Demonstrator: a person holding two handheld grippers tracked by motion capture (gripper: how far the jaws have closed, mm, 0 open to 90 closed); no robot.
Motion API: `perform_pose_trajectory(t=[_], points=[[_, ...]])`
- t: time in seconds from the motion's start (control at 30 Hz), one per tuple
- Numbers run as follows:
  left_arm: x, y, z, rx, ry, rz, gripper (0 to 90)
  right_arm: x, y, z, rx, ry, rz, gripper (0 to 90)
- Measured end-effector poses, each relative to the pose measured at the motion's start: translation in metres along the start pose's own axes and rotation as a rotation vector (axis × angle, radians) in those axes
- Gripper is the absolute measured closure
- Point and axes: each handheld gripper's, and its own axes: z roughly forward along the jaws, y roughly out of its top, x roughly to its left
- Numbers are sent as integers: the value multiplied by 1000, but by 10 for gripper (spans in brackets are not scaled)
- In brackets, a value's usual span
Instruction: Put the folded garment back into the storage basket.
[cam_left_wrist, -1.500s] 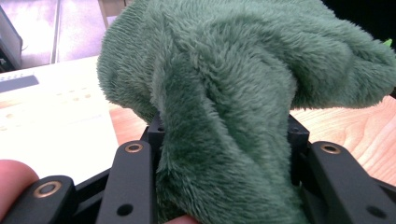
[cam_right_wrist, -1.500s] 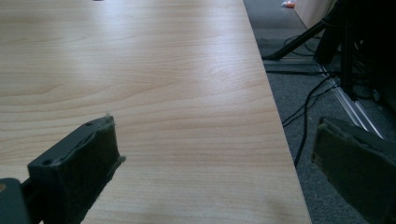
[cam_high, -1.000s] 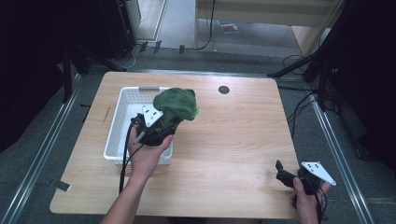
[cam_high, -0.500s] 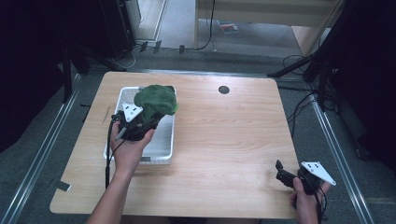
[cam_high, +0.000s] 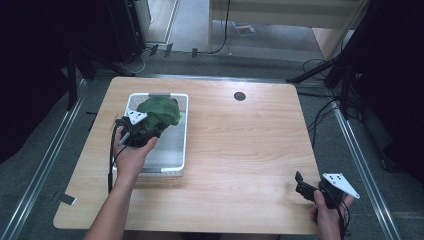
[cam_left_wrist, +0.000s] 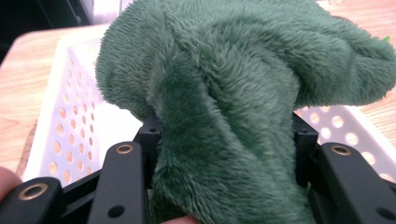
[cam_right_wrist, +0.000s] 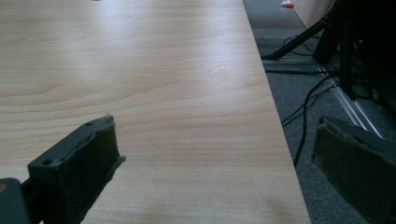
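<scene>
The left gripper (cam_high: 150, 131) clamps a fuzzy green cloth (cam_high: 159, 111) over the white basket (cam_high: 183, 131); the right gripper (cam_right_wrist: 215, 158), jaws apart, sits at the table (cam_high: 240, 150) corner.

left gripper (cam_high: 150, 126) clamped closed, right gripper (cam_high: 301, 186) jaws apart

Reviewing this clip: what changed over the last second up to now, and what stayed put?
The left gripper, shut on the green plush cloth, carried it leftward from over the white basket's right rim to over the basket's far end. Nothing was released. The right gripper stayed at the table's near right corner, jaws open, and the basket kept its place.
</scene>
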Motion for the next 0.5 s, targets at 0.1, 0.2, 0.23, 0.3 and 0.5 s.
perform_pose_trajectory(t=[0.1,0.2,0.23,0.3,0.5], points=[[2,0,2,18,-6,-7,484,0,0,0,0,0,1,9],[5,1,10,96,-16,-28,463,0,0,0,1,-1,1,9],[5,1,10,96,-16,-28,455,0,0,0,1,-1,1,9],[5,2,14,138,-5,-26,448,0,0,0,-1,-2,1,9],[5,2,24,214,18,-24,412,0,0,0,-1,0,4,9]])
